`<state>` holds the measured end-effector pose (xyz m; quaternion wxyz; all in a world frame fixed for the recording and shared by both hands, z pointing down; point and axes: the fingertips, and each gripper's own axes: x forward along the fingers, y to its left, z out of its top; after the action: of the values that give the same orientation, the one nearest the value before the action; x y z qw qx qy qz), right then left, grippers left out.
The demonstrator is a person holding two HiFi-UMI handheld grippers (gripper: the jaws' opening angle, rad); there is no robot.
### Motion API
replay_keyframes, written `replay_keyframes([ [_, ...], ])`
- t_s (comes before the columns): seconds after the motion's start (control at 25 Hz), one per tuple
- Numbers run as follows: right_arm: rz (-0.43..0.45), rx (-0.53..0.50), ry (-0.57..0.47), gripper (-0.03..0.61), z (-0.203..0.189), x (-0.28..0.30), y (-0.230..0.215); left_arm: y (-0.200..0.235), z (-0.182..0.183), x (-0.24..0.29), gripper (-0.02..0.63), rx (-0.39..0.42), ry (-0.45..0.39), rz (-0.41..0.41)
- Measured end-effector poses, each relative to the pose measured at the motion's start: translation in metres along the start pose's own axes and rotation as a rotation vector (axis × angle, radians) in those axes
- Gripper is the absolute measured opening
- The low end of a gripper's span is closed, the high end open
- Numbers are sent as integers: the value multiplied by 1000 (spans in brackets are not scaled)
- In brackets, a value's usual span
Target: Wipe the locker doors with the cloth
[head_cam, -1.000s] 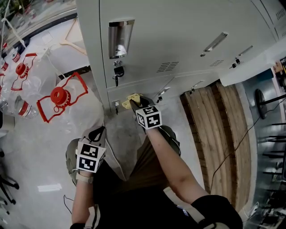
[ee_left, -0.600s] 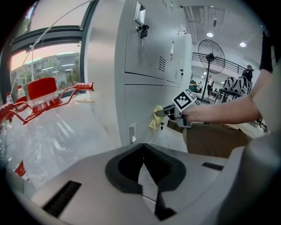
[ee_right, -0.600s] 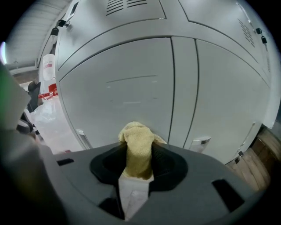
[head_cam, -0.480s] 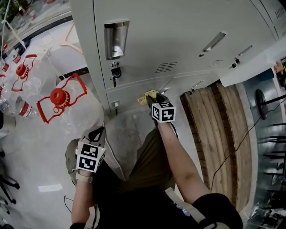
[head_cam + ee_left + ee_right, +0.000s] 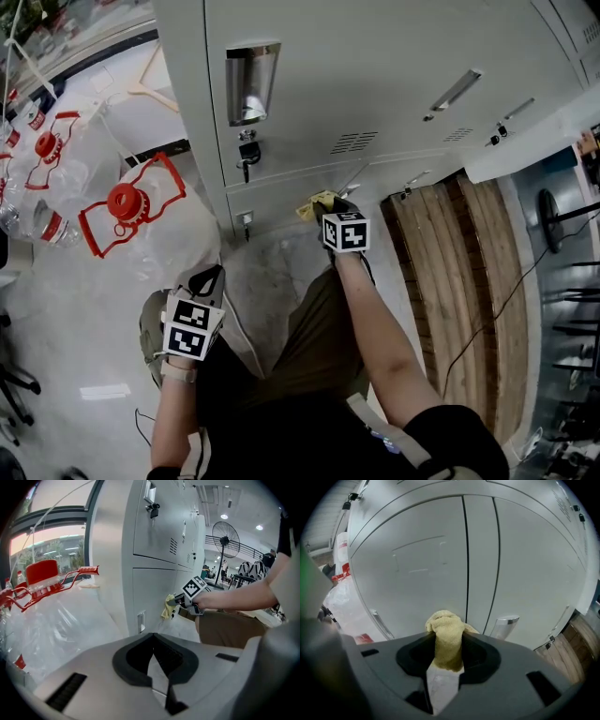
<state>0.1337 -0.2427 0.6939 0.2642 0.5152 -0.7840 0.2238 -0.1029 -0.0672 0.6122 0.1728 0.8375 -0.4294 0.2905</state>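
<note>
Right gripper [image 5: 447,660] clamped on the yellow cloth [image 5: 446,632], held at the lower locker doors [image 5: 417,559].

The cloth is a soft, light terry wad poking out past the jaws. It should squash flat and drag a little on the painted metal, so gripping the gathered middle suits it. The left gripper [image 5: 157,667] hangs low, jaws closed on nothing.

Pale glossy floor [image 5: 56,309] spreads left of the left gripper's [image 5: 206,278] fingers, beside clear plastic water jugs with red caps and handles [image 5: 122,202]. Right of the right gripper's [image 5: 330,202] fingers lies a brown wooden slatted board [image 5: 441,272]. Beyond, a black pedestal fan [image 5: 225,538] stands under round ceiling lights [image 5: 224,516]; a dark-framed window [image 5: 51,536] glows at left.
</note>
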Motion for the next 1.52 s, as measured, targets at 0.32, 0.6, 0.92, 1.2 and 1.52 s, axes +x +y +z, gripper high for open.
replay_keyframes([
  [0.32,47,-26,86,147,-12,13,22,0,2,-2,8,-3,-12,-3],
  [0.6,166,-72,139,147,-23,30,88,2,1,-8,8,-11,-20,1],
  [0.92,259,-93,136,147,-22,35,149,2,-1,-13,8,-2,-19,8],
  [1.2,335,-93,103,147,-14,31,203,5,-4,-18,8,1,-20,15],
  [1.52,358,-81,91,147,-11,26,221,7,-6,-20,8,8,-19,20],
])
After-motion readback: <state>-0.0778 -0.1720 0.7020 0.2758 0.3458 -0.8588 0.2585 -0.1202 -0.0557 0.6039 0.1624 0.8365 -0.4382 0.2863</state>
